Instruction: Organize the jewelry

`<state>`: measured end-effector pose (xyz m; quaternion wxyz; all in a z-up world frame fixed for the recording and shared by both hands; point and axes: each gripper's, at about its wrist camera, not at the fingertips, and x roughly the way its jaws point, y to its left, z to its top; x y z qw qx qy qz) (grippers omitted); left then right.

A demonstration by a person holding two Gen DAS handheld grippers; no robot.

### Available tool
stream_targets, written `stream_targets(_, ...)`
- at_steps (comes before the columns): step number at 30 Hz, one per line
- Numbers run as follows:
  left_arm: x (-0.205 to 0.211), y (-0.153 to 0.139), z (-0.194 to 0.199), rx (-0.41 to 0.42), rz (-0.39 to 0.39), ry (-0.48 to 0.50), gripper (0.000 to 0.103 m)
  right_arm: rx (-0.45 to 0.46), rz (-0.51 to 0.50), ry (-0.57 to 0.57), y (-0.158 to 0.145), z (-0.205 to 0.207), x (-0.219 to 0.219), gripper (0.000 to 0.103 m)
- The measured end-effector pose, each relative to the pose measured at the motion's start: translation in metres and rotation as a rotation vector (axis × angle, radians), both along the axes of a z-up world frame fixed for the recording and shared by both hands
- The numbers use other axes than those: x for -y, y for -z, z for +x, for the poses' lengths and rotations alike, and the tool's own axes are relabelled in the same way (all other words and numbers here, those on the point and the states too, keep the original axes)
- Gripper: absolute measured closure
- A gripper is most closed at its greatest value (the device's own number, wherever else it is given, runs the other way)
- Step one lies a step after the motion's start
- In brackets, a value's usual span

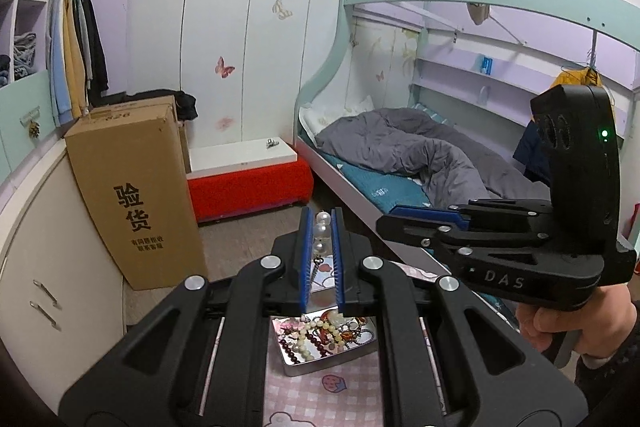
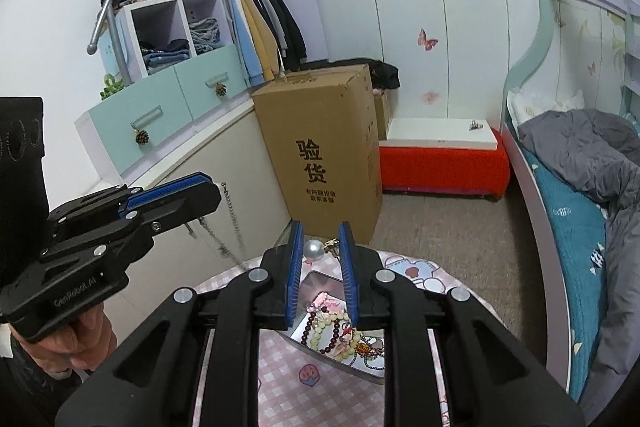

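Observation:
A pearl necklace with a silver chain is held up between my two grippers. My left gripper (image 1: 321, 217) is shut on its pearls (image 1: 321, 233), and the chain (image 2: 236, 227) hangs from it in the right wrist view. My right gripper (image 2: 320, 229) has a large pearl (image 2: 313, 250) and a gold clasp between its fingers; its jaws stand apart around them. Below, an open metal tin (image 1: 320, 359) holds several bead bracelets (image 2: 340, 331) on a small table with a pink checked cloth (image 1: 320, 399).
A tall cardboard box (image 2: 324, 155) stands behind the table, with a red bench (image 2: 440, 163) beside it. A bunk bed with a grey duvet (image 1: 420, 147) is on the right. A wardrobe with drawers (image 2: 168, 107) is on the left.

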<state>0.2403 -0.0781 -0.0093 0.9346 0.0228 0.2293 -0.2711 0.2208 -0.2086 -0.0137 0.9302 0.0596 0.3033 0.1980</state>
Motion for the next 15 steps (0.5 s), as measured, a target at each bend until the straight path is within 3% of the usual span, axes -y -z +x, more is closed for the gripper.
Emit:
stream_targets(5, 0.008, 0.017, 0.018, -0.047, 0.017, -0.01, 0.093, -0.084, 0.001, 0.032, 0.023, 0.018, 0.003, 0.084)
stream_targets(6, 0.01, 0.022, 0.022, -0.055, 0.027, -0.022, 0.093, -0.105, 0.005, 0.044, 0.028, 0.02, 0.006, 0.081)
stream_targets(7, 0.012, 0.027, 0.026, -0.063, 0.046, -0.033, 0.088, -0.123, 0.015, 0.059, 0.033, 0.022, 0.009, 0.066)
stream_targets(8, 0.014, 0.03, 0.028, -0.07, 0.061, -0.045, 0.079, -0.139, 0.03, 0.077, 0.038, 0.024, 0.014, 0.04)
stream_targets(9, 0.014, 0.033, 0.031, -0.081, 0.079, -0.07, 0.039, -0.145, 0.041, 0.1, 0.042, 0.024, 0.019, 0.026)
stream_targets(10, 0.012, 0.034, 0.03, -0.072, 0.071, -0.093, 0.02, -0.144, 0.047, 0.122, 0.043, 0.023, 0.022, 0.014)
stream_targets(11, 0.006, 0.033, 0.026, -0.041, 0.045, -0.117, 0.008, -0.141, 0.056, 0.139, 0.045, 0.022, 0.026, 0.009)
stream_targets(15, -0.004, 0.03, 0.022, -0.025, 0.04, -0.184, 0.008, -0.147, 0.068, 0.204, 0.046, 0.019, 0.04, 0.008)
